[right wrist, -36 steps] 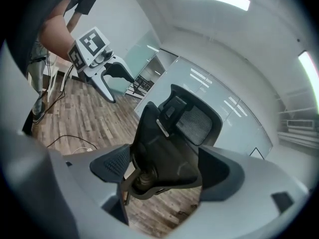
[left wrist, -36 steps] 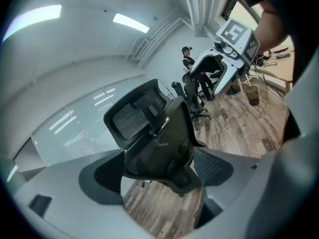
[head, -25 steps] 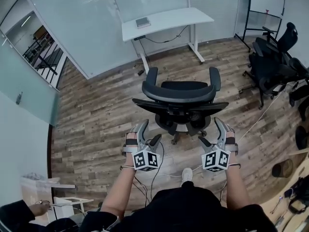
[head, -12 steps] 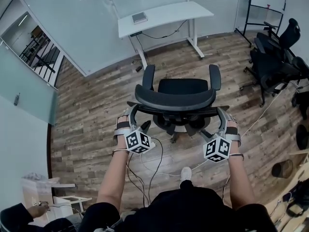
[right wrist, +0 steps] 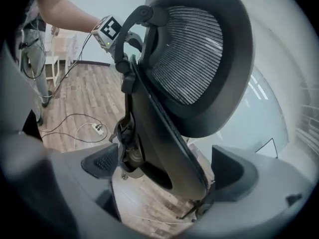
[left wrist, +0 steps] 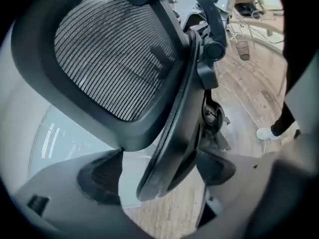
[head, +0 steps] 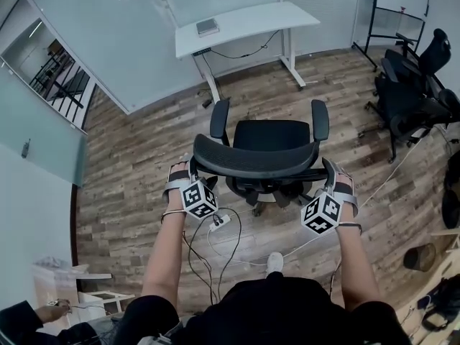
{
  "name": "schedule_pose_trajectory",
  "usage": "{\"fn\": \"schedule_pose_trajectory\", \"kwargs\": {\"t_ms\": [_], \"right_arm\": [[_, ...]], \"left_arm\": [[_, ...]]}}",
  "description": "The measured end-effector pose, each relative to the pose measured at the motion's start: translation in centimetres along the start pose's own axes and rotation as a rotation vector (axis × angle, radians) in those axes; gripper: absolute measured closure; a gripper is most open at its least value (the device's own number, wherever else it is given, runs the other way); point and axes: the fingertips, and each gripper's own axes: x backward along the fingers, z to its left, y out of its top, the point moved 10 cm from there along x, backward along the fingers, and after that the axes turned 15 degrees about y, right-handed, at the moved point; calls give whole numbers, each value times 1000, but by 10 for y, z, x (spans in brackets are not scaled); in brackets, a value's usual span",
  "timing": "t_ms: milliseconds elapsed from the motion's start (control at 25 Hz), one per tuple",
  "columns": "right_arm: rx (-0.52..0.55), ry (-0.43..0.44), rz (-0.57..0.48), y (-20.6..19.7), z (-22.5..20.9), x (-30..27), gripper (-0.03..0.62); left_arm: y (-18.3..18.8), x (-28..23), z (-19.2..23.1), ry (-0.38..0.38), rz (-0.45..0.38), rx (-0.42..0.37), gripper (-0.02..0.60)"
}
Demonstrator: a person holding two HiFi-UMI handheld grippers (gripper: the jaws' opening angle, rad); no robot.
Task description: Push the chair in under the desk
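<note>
A black mesh office chair (head: 259,153) stands on the wood floor, its seat facing the white desk (head: 284,16) at the back wall, with a gap of floor between them. My left gripper (head: 188,169) is at the left end of the backrest and my right gripper (head: 329,172) at the right end. In the left gripper view the backrest's rim (left wrist: 169,133) lies between the jaws of the left gripper (left wrist: 157,171), which are opening; the pads do not press on it. In the right gripper view the rim (right wrist: 169,133) stands between the wide jaws of the right gripper (right wrist: 167,166), also unpressed.
A small dark box (head: 207,26) lies on the desk. Several black chairs (head: 413,85) crowd the right side beside a board on a stand (head: 399,20). Cables and a white power strip (head: 219,221) lie on the floor behind the chair. Glass walls run along the left and back.
Both grippers have moved forward and up from behind the chair to the two ends of its backrest, and the rim now sits between their jaws.
</note>
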Motion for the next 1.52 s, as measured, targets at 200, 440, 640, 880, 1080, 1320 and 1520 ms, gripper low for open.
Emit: {"fn": "schedule_pose_trajectory", "kwargs": {"t_ms": [200,440,640,880,1080,1320,1520], "right_arm": [[61,61,59,-3,-3,-13,28],[100,98,111,6,1,-26,28],[141,118,171,4,2,-32,28],[162,135,211,4,2,-47,28],[162,122,212,6,0,-48,28],[155,125,221,4,-6,-49,28],[159,82,226,0,-14,-48,34]], "left_arm": [[0,-4,1,1,19,-56,118],[-18,-14,27,-19,94,-49,117],[-8,-27,12,-140,65,-129,110],[-15,-43,-3,-197,93,-178,110],[-19,-53,-16,-201,79,-204,110],[-14,-56,-15,-196,68,-178,112],[-8,-54,-17,-190,107,-153,118]]}}
